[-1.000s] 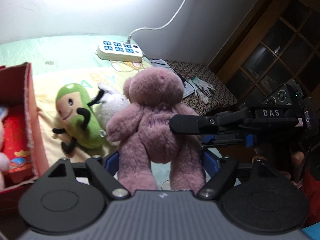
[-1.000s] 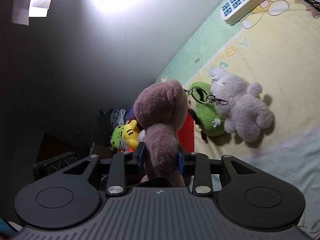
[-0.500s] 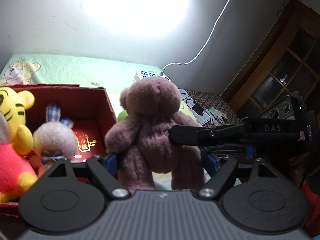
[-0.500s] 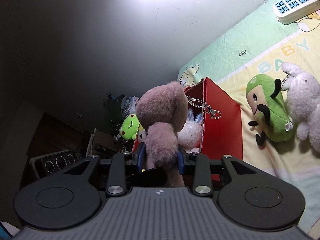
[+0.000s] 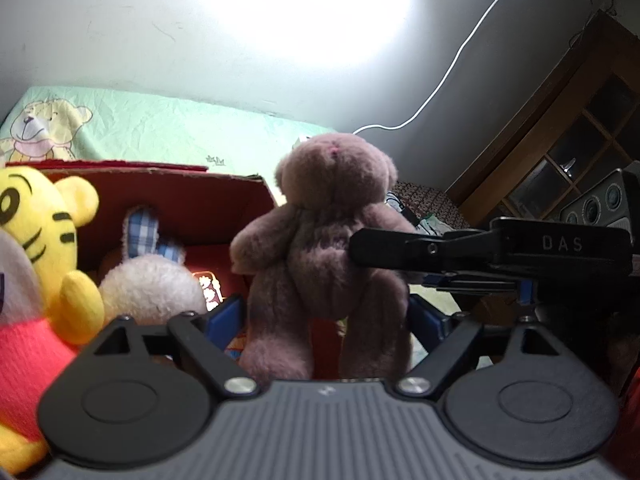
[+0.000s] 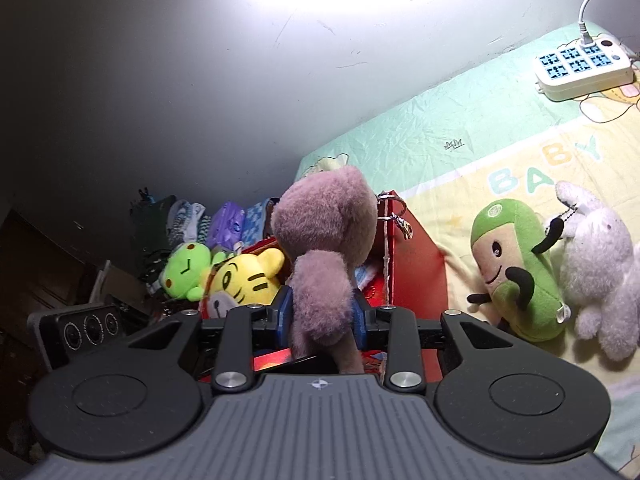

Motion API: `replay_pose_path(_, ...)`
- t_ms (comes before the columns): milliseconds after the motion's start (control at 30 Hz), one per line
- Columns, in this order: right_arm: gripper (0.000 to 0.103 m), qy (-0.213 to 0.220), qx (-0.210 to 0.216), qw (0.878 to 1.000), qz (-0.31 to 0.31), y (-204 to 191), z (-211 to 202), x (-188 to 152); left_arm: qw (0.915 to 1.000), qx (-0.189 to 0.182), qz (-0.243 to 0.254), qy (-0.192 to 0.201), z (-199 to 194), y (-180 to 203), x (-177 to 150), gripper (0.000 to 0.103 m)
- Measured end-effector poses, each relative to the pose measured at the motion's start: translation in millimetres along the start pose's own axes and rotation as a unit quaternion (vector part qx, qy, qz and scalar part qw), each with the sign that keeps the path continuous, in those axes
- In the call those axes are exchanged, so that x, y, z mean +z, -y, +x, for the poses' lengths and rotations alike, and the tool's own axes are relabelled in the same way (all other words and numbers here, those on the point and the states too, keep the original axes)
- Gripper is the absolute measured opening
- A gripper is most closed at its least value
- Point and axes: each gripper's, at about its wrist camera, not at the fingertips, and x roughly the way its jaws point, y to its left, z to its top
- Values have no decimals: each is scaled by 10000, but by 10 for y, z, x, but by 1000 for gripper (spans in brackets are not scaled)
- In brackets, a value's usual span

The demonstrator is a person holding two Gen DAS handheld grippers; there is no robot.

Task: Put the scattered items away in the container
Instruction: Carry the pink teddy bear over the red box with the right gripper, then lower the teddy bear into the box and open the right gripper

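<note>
Left wrist view: the mauve teddy bear fills the centre, upright, back to the lens, legs hanging between the left gripper; blue pads sit at either flank of the legs, spread wide; whether they press the plush or merely bracket it I cannot tell. The right gripper comes in from the right, its black finger lying against the bear's side. The bear hangs at the near right corner of the red box; box already holds a yellow tiger plush and a cream plush with checked ears. Judgement: carry step nearly over, drop-off in hand; next move calls for shifting the bear left, over the open box, then letting go low enough that it settles beside the cream plush and does not snag the wall.

Right wrist view: the right gripper is clamped on the bear around its midsection, blue pads drawn in tight on the fur; head up, key ring dangling from the head. Bear sits over the right wall of the box; tiger and a green frog plush inside. Outside on the baby-print sheet: green avocado-like plush touching a white plush; both left to collect. Power strip far right, well apart.
</note>
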Motion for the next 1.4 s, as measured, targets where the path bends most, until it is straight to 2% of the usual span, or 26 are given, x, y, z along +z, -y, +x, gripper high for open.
replay_pose_path(100, 26, -135, -392, 9989, -240, -87, 134, 19, 9999, -51, -98, -120, 62, -116, -5, 86)
replay_pose_path(133, 22, -184, -451, 9984, -298, -111, 170, 27, 9998, -52, -102, -164, 84, -145, -7, 86)
replay_pose_path(400, 22, -414, -911, 9927, -669, -221, 408, 5, 9989, -21, -198, -421, 203, -323, -15, 86)
replay_pose_path(800, 23, -399, -881, 9937, -574, -236, 742, -11, 9987, -63, -102, -499, 271, -323, 31, 86)
replay_pose_path(933, 20, -276, -1169, 9913, -543, -187, 681, -7, 9980, -121, -137, -600, 354, -310, 30, 86)
replay_pose_path(1033, 23, -314, -1042, 9934, -349, -126, 580, -22, 9976, -259, -77, -630, 396, -255, 15, 86)
replay_pose_path(1200, 19, -254, -1054, 9937, -273, -66, 549, -6, 9968, -363, 6, -706, 467, -174, 9, 88)
replay_pose_path(1400, 18, -210, -1021, 9942, -278, -75, 628, 58, 9974, -219, 60, -687, 466, -177, 22, 88)
